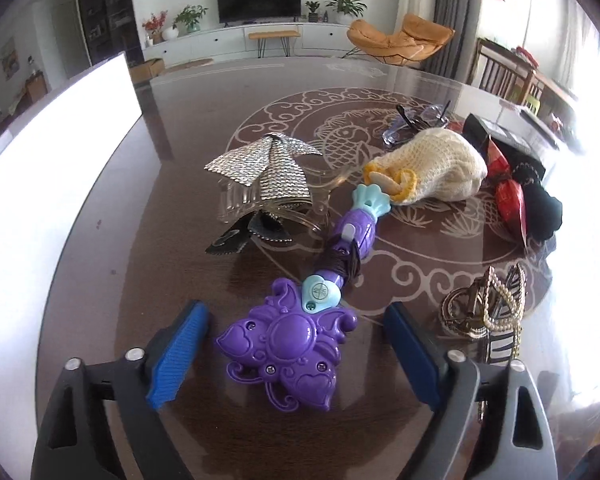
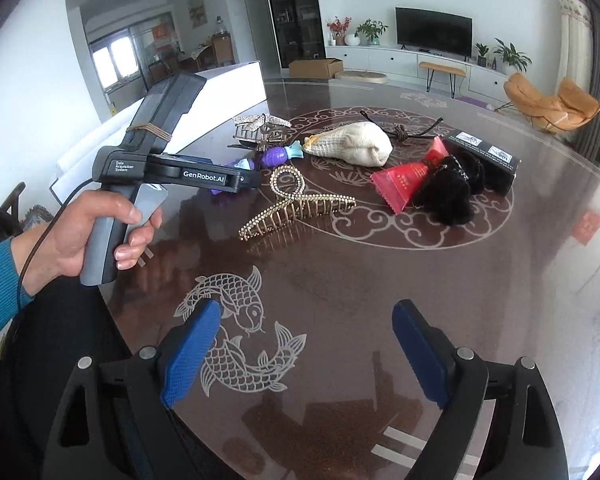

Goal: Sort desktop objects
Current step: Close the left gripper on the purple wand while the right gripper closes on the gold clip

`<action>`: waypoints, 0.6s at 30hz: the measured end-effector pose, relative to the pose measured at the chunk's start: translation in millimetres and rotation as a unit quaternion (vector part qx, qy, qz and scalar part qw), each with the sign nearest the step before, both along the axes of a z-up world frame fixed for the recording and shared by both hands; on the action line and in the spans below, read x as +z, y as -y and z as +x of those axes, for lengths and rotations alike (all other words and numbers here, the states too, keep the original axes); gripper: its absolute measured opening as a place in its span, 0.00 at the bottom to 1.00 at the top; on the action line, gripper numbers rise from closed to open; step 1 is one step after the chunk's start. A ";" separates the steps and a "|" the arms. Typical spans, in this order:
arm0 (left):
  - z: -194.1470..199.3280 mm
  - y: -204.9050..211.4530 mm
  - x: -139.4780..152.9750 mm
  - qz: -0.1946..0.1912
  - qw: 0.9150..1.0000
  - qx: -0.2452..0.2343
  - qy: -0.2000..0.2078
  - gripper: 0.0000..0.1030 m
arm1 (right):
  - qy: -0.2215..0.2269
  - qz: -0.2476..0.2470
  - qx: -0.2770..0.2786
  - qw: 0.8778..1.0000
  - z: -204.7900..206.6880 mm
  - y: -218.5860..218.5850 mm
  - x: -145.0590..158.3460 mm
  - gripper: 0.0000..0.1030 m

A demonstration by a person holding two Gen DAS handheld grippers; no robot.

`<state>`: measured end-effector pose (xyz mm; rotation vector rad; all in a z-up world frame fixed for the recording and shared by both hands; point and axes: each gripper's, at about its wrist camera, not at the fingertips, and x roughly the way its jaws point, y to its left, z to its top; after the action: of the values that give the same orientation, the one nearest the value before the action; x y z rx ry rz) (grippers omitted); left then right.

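Observation:
My left gripper (image 1: pixel 296 354) is open, its blue pads on either side of the flower head of a purple toy wand (image 1: pixel 288 352); whether they touch it I cannot tell. The wand also shows in the right wrist view (image 2: pixel 276 156), partly behind the left gripper's body (image 2: pixel 172 172). Beyond it lie a silver bow hair claw (image 1: pixel 260 176), a cream knitted glove (image 1: pixel 432 168), a red packet (image 1: pixel 508 200), black fabric (image 1: pixel 540 200) and a gold pearl hair claw (image 1: pixel 484 312). My right gripper (image 2: pixel 306 354) is open and empty above the near table.
A white box (image 2: pixel 228 92) stands at the table's left edge. Glasses (image 1: pixel 416 120) and a black carton (image 2: pixel 484 156) lie at the far side. The dark round table (image 2: pixel 380 280) has fish and cloud patterns. A living room lies beyond.

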<state>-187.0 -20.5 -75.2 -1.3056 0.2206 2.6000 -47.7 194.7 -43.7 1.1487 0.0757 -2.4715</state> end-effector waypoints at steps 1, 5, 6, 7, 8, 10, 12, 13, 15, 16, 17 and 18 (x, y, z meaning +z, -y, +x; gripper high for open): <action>5.3 -3.0 2.6 0.015 1.000 -0.016 0.004 0.51 | 0.003 -0.001 -0.001 1.000 0.7 -1.3 -1.1 0.86; 25.8 -2.9 9.5 0.029 0.999 -0.013 0.009 0.45 | 0.018 0.002 -0.020 1.000 -10.1 -4.1 -1.8 0.86; 30.0 2.0 9.8 0.044 0.999 -0.002 0.014 0.45 | 0.030 -0.007 -0.022 0.999 -16.7 -3.6 -3.0 0.86; 34.5 7.7 10.1 0.059 0.998 0.010 0.016 0.44 | 0.043 -0.018 -0.022 0.999 -23.7 -2.0 -4.8 0.86; 38.5 12.6 10.5 0.067 0.997 0.020 0.014 0.44 | 0.053 -0.029 -0.023 0.998 -30.4 0.9 -6.6 0.86; 44.4 16.6 17.9 0.062 0.997 0.039 -0.006 0.44 | 0.070 -0.040 -0.028 0.996 -46.8 10.7 -13.3 0.86; 50.0 20.4 25.3 0.062 0.996 0.055 -0.031 0.44 | 0.085 -0.059 -0.049 0.993 -65.9 21.4 -19.5 0.86; 50.7 21.4 26.8 0.059 0.995 0.064 -0.041 0.44 | 0.089 -0.067 -0.062 0.992 -75.2 27.1 -22.3 0.86; 49.8 21.7 26.4 0.062 0.994 0.076 -0.046 0.44 | 0.100 -0.069 -0.088 0.989 -94.1 42.2 -29.4 0.86; 48.3 25.4 26.6 0.065 0.994 0.078 -0.046 0.44 | 0.106 -0.067 -0.097 0.987 -102.9 50.6 -33.4 0.90; 48.3 26.5 26.6 0.059 0.993 0.086 -0.048 0.44 | 0.096 -0.055 -0.108 0.988 -108.9 59.8 -33.1 0.90; 47.0 30.5 26.4 0.057 0.992 0.100 -0.050 0.44 | 0.086 -0.046 -0.117 0.988 -114.1 67.1 -32.8 0.88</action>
<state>-140.0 -51.0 -48.7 -1.2176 -0.0445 2.8014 -161.8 127.6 -76.5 1.3944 -0.2344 -2.5312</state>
